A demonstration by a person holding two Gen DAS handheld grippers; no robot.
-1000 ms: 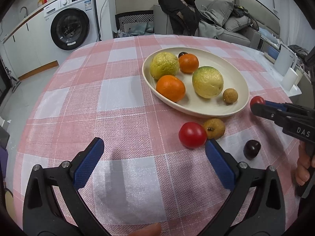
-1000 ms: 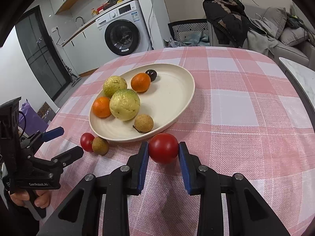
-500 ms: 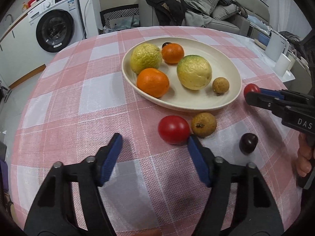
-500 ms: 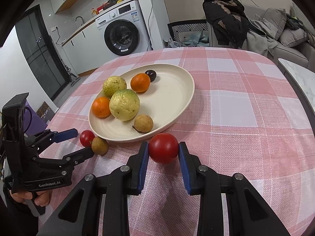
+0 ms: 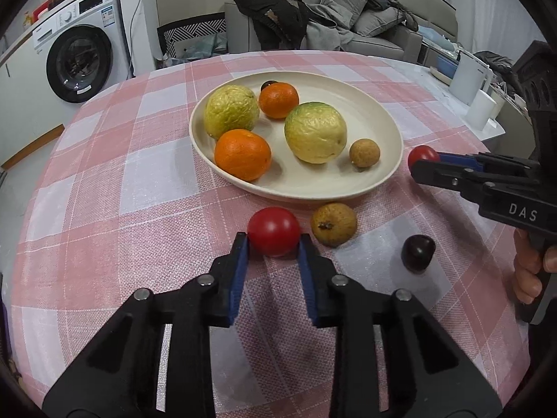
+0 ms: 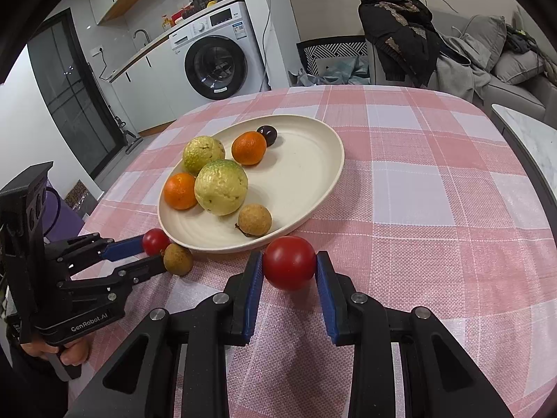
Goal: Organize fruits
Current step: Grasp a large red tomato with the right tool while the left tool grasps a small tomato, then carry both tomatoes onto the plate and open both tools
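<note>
Has brought the fingers (image 5: 238, 271) of the left gripper (image 5: 273, 244) from wide apart a second ago to clamped on the left tomato (image 5: 274, 230), blue pads pressing its 9 and 3 o'clock sides. Holds that tomato low over the surface (image 5: 122, 209), just off the 6 o'clock edge of the plate (image 5: 313, 193), with the loose brown fruit (image 5: 333, 223) just beside it at 3 o'clock. Keeps the right gripper (image 6: 289, 268) as it was, fingers clamped on the right tomato (image 6: 289, 265), close against the plate's rim at 6 o'clock in the right wrist view.

Means, as a judgement, that both grasps are made and both tomatoes stand ready to go over the rim into the plate. Shows there already the oranges (image 5: 242, 155), the yellow-green fruits (image 5: 315, 132), the plated brown fruit (image 5: 364, 152) and the plated dark fruit (image 6: 267, 134). Leaves on the cloth the loose brown fruit and the loose dark fruit (image 5: 417, 253), at about 4 o'clock of the left tomato, not yet collected.

Cannot tell whether either tomato is clear of the surface: undersides hidden by the pads and the fruit's own bulk. Cannot tell either whether the left tomato touches the loose brown fruit. Hides most of the plated dark fruit behind an orange in the left wrist view. Gives no sight of the loose dark fruit in the right wrist view. Cuts off each holding hand at the frame edge, at 3 o'clock in the left wrist view and 8 o'clock in the right.
</note>
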